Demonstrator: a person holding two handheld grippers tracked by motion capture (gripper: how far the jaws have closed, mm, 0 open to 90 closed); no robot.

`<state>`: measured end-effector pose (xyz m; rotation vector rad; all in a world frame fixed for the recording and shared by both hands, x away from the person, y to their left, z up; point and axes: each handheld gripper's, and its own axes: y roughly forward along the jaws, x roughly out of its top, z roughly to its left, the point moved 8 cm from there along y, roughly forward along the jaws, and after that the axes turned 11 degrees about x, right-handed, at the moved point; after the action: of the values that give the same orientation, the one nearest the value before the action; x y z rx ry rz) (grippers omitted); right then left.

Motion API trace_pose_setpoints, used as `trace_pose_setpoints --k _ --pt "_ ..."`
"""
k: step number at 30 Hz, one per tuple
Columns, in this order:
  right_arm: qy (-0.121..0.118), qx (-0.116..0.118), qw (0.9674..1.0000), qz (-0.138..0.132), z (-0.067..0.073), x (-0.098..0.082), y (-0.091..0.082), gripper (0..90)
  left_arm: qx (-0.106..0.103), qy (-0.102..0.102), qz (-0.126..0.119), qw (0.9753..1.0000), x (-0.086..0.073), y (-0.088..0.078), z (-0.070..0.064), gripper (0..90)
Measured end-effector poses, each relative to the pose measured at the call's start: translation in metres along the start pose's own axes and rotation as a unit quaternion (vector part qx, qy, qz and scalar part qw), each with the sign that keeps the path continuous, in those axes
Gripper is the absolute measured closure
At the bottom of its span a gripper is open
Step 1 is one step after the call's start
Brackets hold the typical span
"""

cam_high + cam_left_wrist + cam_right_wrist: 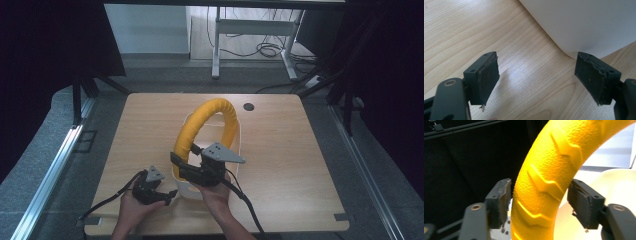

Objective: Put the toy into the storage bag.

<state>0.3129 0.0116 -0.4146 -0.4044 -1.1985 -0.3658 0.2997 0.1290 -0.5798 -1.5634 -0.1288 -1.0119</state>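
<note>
A person is sitting at a light wooden surface (pixel 280 150) and holding a black gripper in each hand. A white plastic tub (pixel 237 150) with rounded corners is sitting near the middle of the surface. A thick yellow bumpy handle (pixel 210 112), shaped like an arch, is standing up over the tub. The right gripper (pixel 175 161) is reaching in from the person's side, and its fingers are sitting on both sides of the lower left part of the yellow handle. In the right gripper view, the yellow handle (pixel 546 182) is rising between the two black fingers (pixel 584 205). The fingers are spread, and a thin gap is showing between the left pad and the handle, so they are not squeezing it. The pad on the other side is very close to the handle, but it is too hard to tell if it is touching. The left gripper (pixel 172 192) is resting low, just beside the near left corner of the tub. In the left gripper view, its fingers (pixel 487 78) are spread wide with only the wooden surface (pixel 474 30) between them, and the round white corner of the tub (pixel 584 25) is sitting just ahead of them.
</note>
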Motion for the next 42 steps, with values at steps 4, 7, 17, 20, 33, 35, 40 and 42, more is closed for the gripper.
trace_pose_setpoints --k 4,7,17,20,33,35,40,42 --pt "0.002 0.002 1.0000 0.004 -0.002 0.002 -0.009 26.9 0.001 -0.001 0.001 1.0000 0.000 0.000 0.001 19.6" --pt "0.002 0.008 1.0000 0.003 -0.002 0.002 -0.016 26.7 0.002 0.004 0.004 1.0000 0.000 0.000 0.001 19.6" --pt "-0.008 0.020 0.9997 0.007 -0.011 0.001 -0.053 26.9 0.005 0.001 0.002 1.0000 0.000 -0.001 0.003 19.5" --pt "-0.018 0.014 0.9997 0.009 -0.021 0.001 -0.070 28.2 0.008 0.002 0.002 1.0000 0.001 0.001 0.004 19.5" --pt "-0.032 -0.053 0.9981 0.007 -0.105 -0.008 -0.142 33.5 0.005 0.007 0.001 1.0000 0.000 0.000 0.004 19.4" --pt "-0.031 -0.060 0.9976 0.014 -0.118 -0.011 -0.150 34.1 0.006 0.007 0.001 1.0000 0.000 0.001 0.003 19.4" --pt "-0.018 -0.083 0.9960 0.029 -0.146 -0.024 -0.165 34.6 0.006 0.006 0.000 1.0000 0.000 0.000 0.004 19.4" --pt "-0.014 -0.087 0.9956 0.031 -0.150 -0.027 -0.167 34.7 0.006 0.007 0.000 1.0000 0.000 0.000 0.004 19.4"
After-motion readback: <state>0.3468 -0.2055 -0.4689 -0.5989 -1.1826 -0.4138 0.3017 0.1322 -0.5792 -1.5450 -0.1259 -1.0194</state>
